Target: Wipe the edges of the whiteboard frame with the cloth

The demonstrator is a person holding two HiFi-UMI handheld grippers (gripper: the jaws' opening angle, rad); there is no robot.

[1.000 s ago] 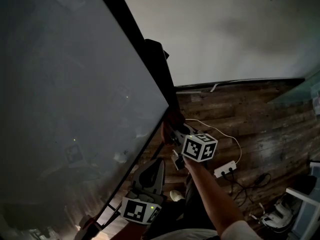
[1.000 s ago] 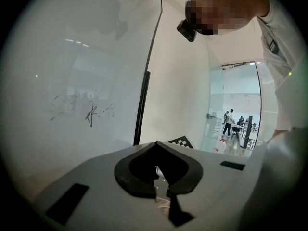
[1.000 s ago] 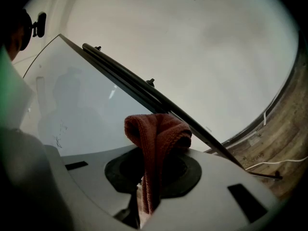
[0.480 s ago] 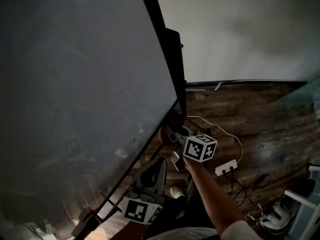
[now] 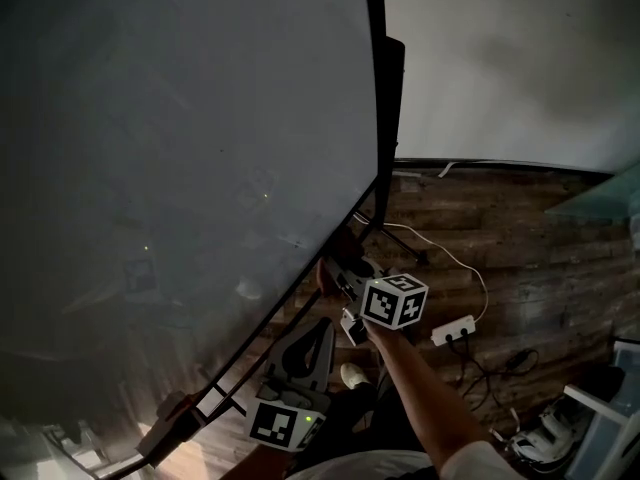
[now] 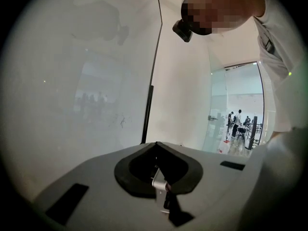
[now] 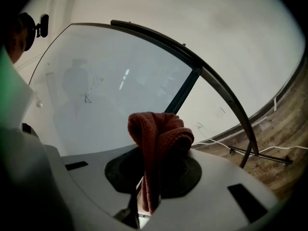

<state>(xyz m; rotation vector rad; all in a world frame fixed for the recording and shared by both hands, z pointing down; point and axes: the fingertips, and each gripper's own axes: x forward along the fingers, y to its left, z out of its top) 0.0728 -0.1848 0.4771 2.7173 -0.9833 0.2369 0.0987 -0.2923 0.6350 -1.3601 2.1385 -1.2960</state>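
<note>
Head view, looking steeply down: we see the whiteboard (image 5: 180, 168) filling the left of the picture. Its dark frame (image 5: 377, 88) runs down the right side and then slants back along the lower edge. Our right gripper (image 5: 337, 264) reaches up to that lower edge just below the corner. Its tip is at the frame, though we cannot tell in the dim light whether it touches. Our left gripper (image 5: 320, 330) hangs lower, near the same edge, pointing up along it. Beyond the frame lies a wooden floor (image 5: 540, 218) with a white power strip (image 5: 452, 332) and a white cable (image 5: 455, 263), and a pale wall (image 5: 500, 58) rises behind.

Left gripper view: its jaws are closed together with nothing between them. Ahead we see the pale board surface and the thin dark line of the frame rising upright. Past it stands a glass partition (image 6: 236, 109).

Right gripper view: the jaws are clamped on a reddish-brown cloth (image 7: 161, 136), which bunches up in a fold above them. Behind the cloth we see the board and its dark frame, with the floor at the lower right.
</note>
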